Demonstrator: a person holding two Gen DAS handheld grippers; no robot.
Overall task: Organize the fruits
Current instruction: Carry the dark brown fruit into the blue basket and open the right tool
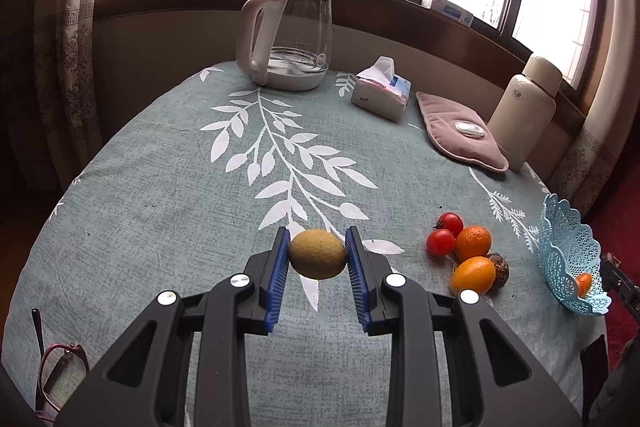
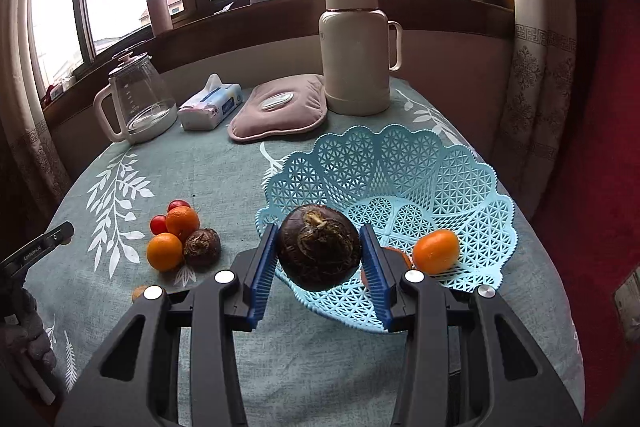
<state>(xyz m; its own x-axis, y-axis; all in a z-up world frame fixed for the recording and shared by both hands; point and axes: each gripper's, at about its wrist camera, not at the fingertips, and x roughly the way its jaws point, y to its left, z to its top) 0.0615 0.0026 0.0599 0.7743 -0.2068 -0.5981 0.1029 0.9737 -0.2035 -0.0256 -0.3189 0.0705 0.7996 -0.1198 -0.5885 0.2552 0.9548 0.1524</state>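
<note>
My left gripper [image 1: 318, 253] is shut on a green-brown kiwi [image 1: 318, 254], held over the tablecloth. My right gripper [image 2: 320, 253] is shut on a dark brown water chestnut [image 2: 319, 251], held above the near rim of the light blue lattice basket [image 2: 400, 171]. An orange [image 2: 436, 251] lies in the basket; another is partly hidden behind my right finger. On the cloth sit two oranges [image 2: 165, 251], two cherry tomatoes [image 2: 158, 224] and another water chestnut [image 2: 202, 246]. The pile [image 1: 472, 243] and basket [image 1: 568, 255] also show in the left wrist view.
At the back stand a glass kettle [image 1: 292, 35], a tissue pack [image 1: 382, 89], a pink heat pad [image 1: 460, 131] and a cream thermos [image 2: 356, 43]. Red glasses [image 1: 60, 367] lie at the near left table edge. A small orange fruit [image 2: 139, 293] peeks beside my right gripper.
</note>
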